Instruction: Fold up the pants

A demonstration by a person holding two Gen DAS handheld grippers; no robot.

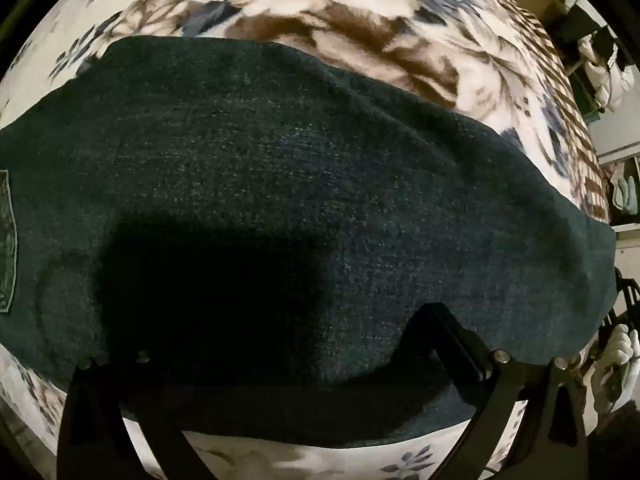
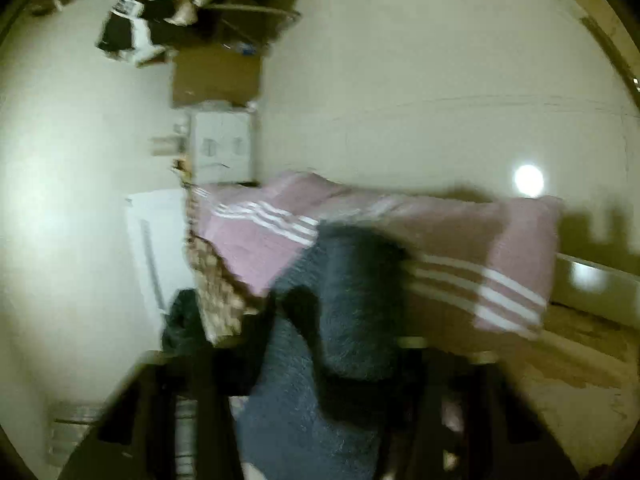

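Dark pants [image 1: 280,184] lie spread on the floral blanket [image 1: 360,20] under my left gripper [image 1: 280,360], its fingers wide apart. My right gripper [image 2: 320,364] pinches a lifted fold of them; blurred pink pillow [image 2: 500,248] beyond.

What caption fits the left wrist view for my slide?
Dark pants spread on a floral blanket, left gripper open over the near edge.

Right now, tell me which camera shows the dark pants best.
The left wrist view. There the dark pants lie spread across the floral blanket, sharp and nearly whole. The right wrist view is blurred and shows only a bunched fold of them rising in front of a pink striped pillow.
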